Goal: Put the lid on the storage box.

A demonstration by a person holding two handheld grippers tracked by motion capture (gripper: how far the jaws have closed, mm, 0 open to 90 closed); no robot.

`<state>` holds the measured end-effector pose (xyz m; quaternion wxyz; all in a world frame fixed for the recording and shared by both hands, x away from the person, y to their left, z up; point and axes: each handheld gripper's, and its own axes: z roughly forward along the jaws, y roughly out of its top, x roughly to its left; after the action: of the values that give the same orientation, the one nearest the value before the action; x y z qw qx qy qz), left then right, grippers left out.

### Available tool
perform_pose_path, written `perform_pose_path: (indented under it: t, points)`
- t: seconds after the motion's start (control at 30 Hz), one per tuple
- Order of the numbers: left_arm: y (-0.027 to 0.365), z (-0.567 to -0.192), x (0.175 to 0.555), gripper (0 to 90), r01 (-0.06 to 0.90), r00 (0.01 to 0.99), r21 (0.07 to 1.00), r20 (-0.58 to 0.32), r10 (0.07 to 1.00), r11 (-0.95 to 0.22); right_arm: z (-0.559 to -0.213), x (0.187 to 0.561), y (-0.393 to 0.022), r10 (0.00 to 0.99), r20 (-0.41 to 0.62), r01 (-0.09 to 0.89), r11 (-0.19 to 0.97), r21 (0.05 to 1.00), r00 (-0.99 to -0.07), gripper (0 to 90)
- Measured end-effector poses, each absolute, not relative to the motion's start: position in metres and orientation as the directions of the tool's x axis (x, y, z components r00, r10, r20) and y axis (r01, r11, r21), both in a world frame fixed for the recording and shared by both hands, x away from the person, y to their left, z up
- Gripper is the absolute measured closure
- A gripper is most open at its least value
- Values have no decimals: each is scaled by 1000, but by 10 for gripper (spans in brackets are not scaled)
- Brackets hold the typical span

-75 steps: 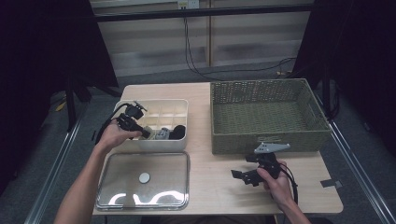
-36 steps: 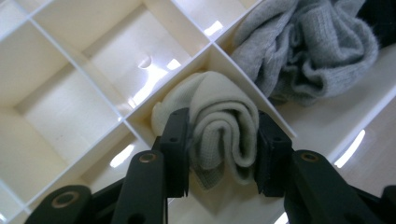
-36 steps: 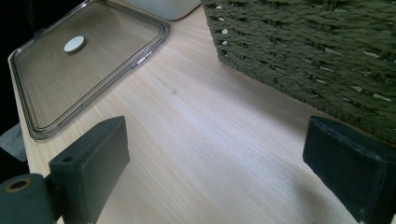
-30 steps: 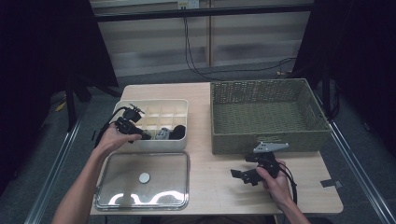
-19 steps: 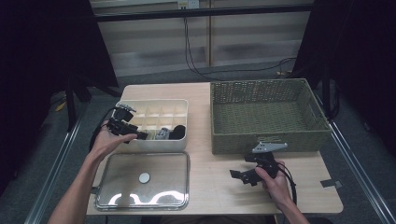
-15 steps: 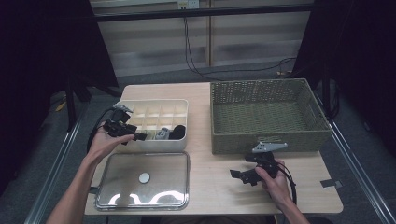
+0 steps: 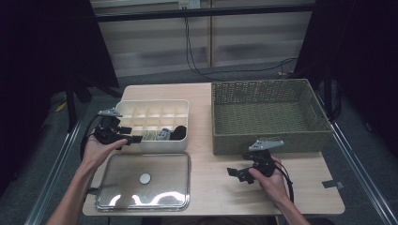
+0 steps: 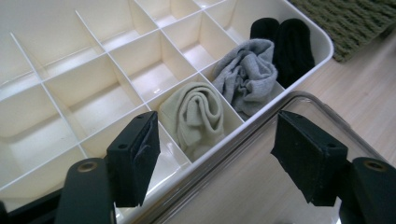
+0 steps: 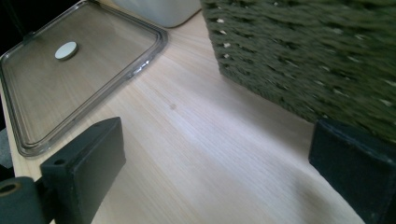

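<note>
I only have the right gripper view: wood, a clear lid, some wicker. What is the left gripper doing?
Observer: The left gripper is open, nothing between its jaws, which have just been opening. It sits at the near edge of the white divided box.
Operator: Anything in that box?
Observer: Three rolled socks in one near row: a beige sock, a grey sock and a black sock, each in its own cell.
Operator: Other cells?
Observer: The ones that the left gripper view shows hold nothing.
Operator: And the wicker?
Observer: It is a green woven basket, and the high view shows nothing lying inside it.
</note>
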<state>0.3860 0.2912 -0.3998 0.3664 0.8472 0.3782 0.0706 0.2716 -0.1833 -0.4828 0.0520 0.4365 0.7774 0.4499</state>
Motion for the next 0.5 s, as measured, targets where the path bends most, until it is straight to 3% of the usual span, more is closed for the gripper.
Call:
perform_pose_path:
  t: [0.27,0.5]
  points:
    - [302,-391,360,377,555,713,712,-140,687,-430,-480,274,-165,687,324,633,254,731,-650,59]
    - [314,-398,342,408,562,704,714,-146,695,-418,-477,273,-154,682,319,630,267,729,-659,170]
